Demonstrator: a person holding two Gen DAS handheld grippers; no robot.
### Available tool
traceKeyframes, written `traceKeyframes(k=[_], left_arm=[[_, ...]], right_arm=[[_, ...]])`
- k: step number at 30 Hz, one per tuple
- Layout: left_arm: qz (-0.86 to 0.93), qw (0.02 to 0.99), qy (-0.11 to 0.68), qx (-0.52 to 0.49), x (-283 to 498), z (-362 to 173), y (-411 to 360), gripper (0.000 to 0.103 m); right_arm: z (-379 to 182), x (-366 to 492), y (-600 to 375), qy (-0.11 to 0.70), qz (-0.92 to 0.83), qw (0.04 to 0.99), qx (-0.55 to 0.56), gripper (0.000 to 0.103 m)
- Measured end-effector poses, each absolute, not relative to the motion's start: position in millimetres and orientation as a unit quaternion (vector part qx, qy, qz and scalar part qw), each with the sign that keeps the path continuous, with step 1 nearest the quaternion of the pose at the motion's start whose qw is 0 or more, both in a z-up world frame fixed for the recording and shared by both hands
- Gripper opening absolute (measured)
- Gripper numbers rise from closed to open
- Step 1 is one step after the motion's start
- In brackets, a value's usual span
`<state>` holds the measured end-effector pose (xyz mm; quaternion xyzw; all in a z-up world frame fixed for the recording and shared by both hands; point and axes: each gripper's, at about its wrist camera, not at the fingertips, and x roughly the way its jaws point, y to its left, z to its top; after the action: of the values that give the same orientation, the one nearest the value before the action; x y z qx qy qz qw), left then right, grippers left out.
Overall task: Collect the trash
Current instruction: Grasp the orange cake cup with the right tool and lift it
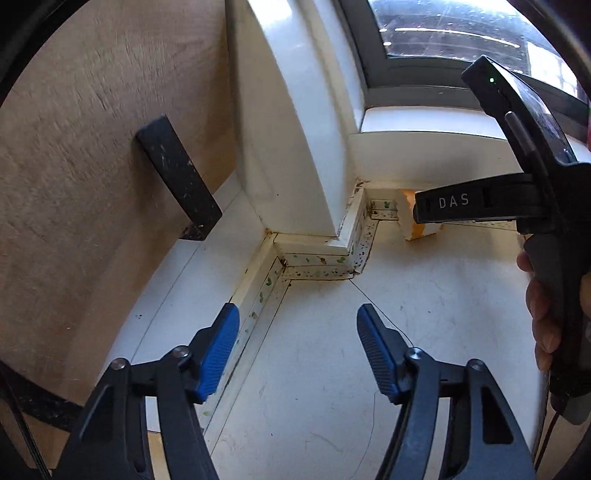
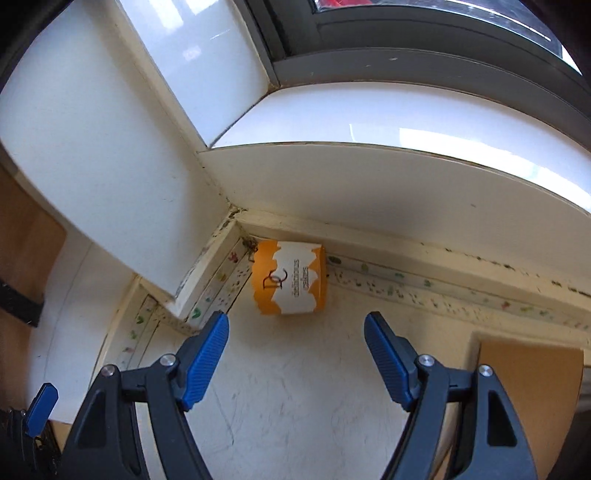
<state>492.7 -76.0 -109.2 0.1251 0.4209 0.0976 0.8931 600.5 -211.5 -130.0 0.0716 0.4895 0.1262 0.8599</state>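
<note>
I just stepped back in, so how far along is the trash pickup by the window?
Nothing looks collected yet. The orange and white paper cup lies on its side on the floor against the baseboard. In hand: the right gripper is open and aimed at it, not touching. The left gripper is open and empty. Left: grasp the cup and bin it; no bin is visible.

orange-and-white paper cup (image 2: pixel 289 283), blue-padded black tongs (image 2: pixel 296 330)

Daylight is coming in through the window (image 1: pixel 461 33), leaving bright glare on the sill (image 2: pixel 406 125). The floor (image 2: pixel 295 387) is lying evenly lit with soft shadows. Fisheye distortion is bending straight edges, dark vignetting is ringing both views, and slight blur is softening the corners.
</note>
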Motion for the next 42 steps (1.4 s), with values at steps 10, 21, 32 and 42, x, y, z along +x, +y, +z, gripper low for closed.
traceKeyframes(k=[10,21,32,42], left_arm=[[0.108,0.881,0.437,0.144,490.0,-120.4,-69.4,0.065],[0.091,0.887,0.434,0.131,450.7,-91.6,-71.0,0.065],[0.038,0.906,0.41,0.098,340.2,-21.4,-60.1,0.065],[-0.018,0.933,0.353,0.071,225.5,49.7,-28.9,0.07]], right_arm=[[-161.1,628.5,-197.7,0.514,0.114,0.847,0.068,0.045],[-124.7,554.1,-222.1,0.501,0.154,0.843,0.123,0.044],[-26.5,396.1,-240.9,0.449,0.198,0.852,0.182,0.044],[22.8,214.2,-217.5,0.404,0.179,0.872,0.211,0.044]])
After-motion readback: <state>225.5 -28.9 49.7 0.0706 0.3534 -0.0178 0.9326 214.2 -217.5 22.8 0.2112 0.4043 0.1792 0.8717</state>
